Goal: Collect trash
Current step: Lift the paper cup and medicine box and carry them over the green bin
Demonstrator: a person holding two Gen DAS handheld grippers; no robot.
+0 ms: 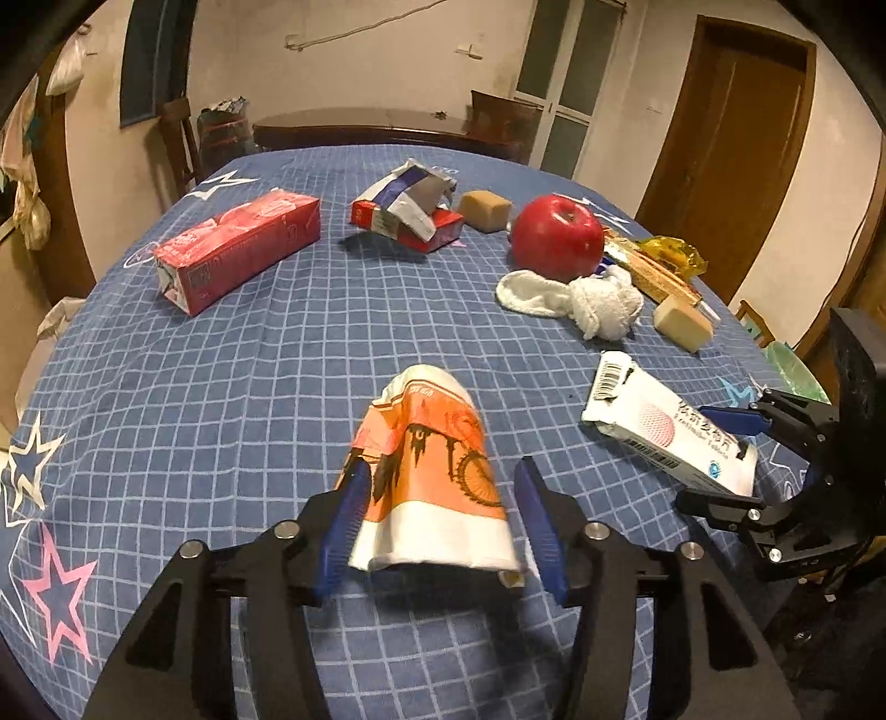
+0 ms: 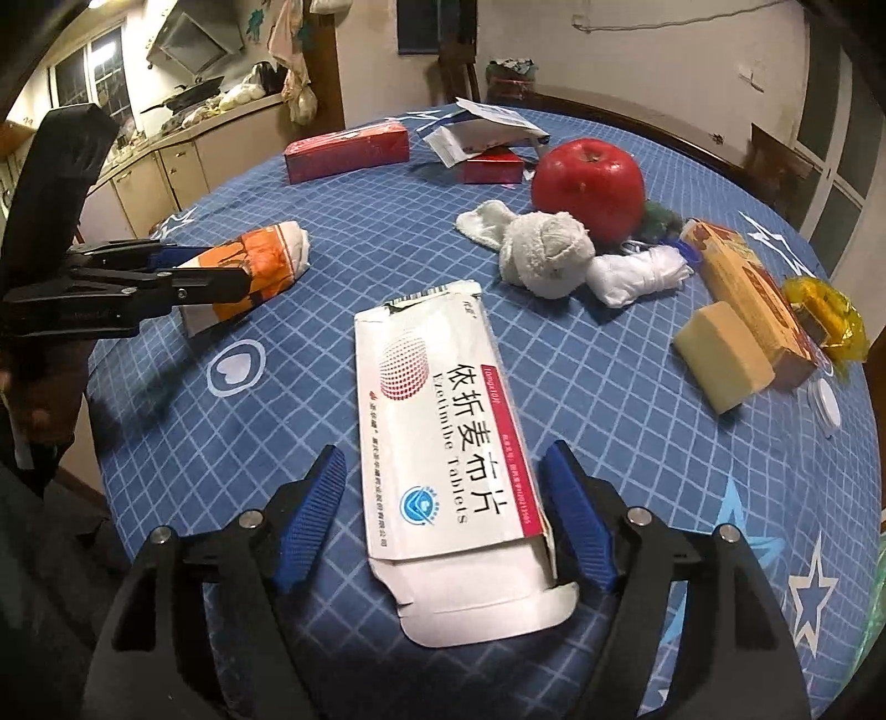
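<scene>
Domestic dwelling, combined dining and kitchen room. A round counter [image 2: 387,232] under a blue checked cloth occupies the centre. Kitchen cabinets [image 2: 166,171] with cookware piled on top stand at 10 o'clock in the right wrist view, a range hood [image 2: 188,39] above them. A brown wooden door [image 1: 731,138] stands at 2 o'clock in the left wrist view, and a wooden chair [image 1: 177,144] at 11 o'clock. Plaster walls are stained.

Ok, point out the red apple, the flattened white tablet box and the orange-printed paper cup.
red apple [image 2: 588,185], right wrist view, front skin.
flattened white tablet box [image 2: 443,421], right wrist view, printed face.
orange-printed paper cup [image 1: 437,471], left wrist view, side wall.
</scene>
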